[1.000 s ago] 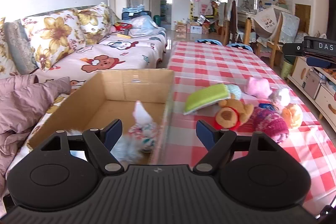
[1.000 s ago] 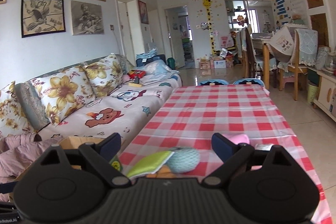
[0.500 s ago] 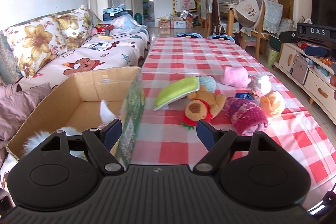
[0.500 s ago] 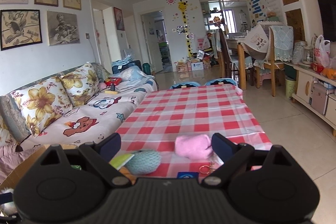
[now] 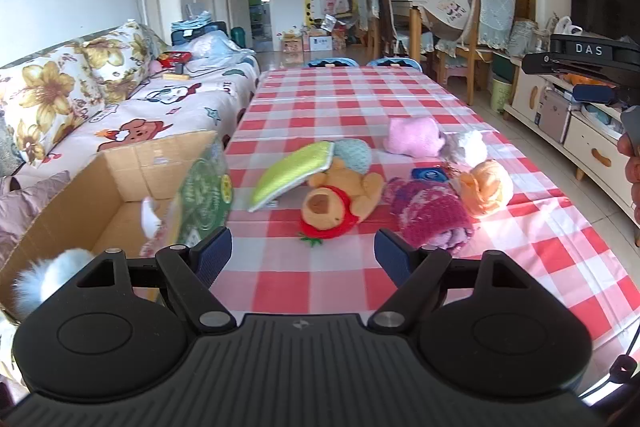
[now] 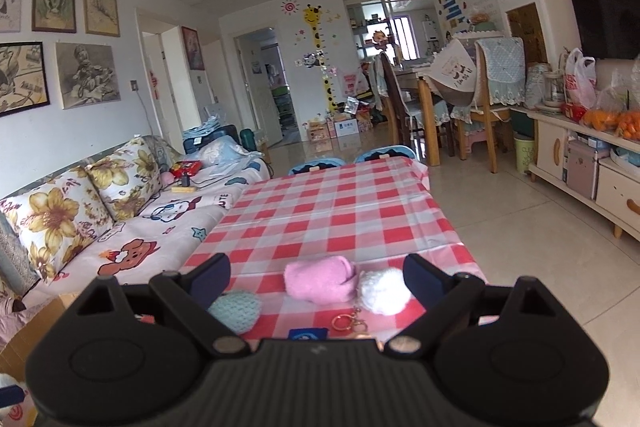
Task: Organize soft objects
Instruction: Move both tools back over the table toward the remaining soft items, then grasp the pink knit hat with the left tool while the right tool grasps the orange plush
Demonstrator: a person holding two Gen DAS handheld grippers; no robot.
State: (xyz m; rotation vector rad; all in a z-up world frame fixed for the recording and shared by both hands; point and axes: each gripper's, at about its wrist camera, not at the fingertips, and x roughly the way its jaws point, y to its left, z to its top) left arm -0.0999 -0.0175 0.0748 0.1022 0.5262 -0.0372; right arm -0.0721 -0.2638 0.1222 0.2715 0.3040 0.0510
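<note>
Soft toys lie on the red-checked table [image 5: 340, 99]: a bear [image 5: 336, 203], a green cushion [image 5: 294, 173], a teal knit ball [image 5: 354, 155], a pink plush [image 5: 414, 137], a white pompom [image 5: 466, 147], an orange plush [image 5: 486, 187] and a magenta knit piece [image 5: 432, 215]. At the left an open cardboard box [image 5: 120, 171] holds a fluffy pale toy [image 5: 44, 279]. My left gripper [image 5: 303, 253] is open and empty, just short of the bear. My right gripper [image 6: 318, 275] is open, with the pink plush [image 6: 320, 279] and pompom [image 6: 384, 291] showing between its fingers, untouched.
A sofa [image 5: 132, 107] with floral cushions runs along the table's left side behind the box. A key ring [image 6: 348, 323] and a blue tag [image 6: 306, 335] lie by the pompom. A low cabinet [image 5: 580, 143] stands to the right. A person's hand [image 5: 632, 163] shows at the right edge.
Both views have swung right. The left one went from over the box to the toy pile. The pink plush and pompom have come between the right fingers.
</note>
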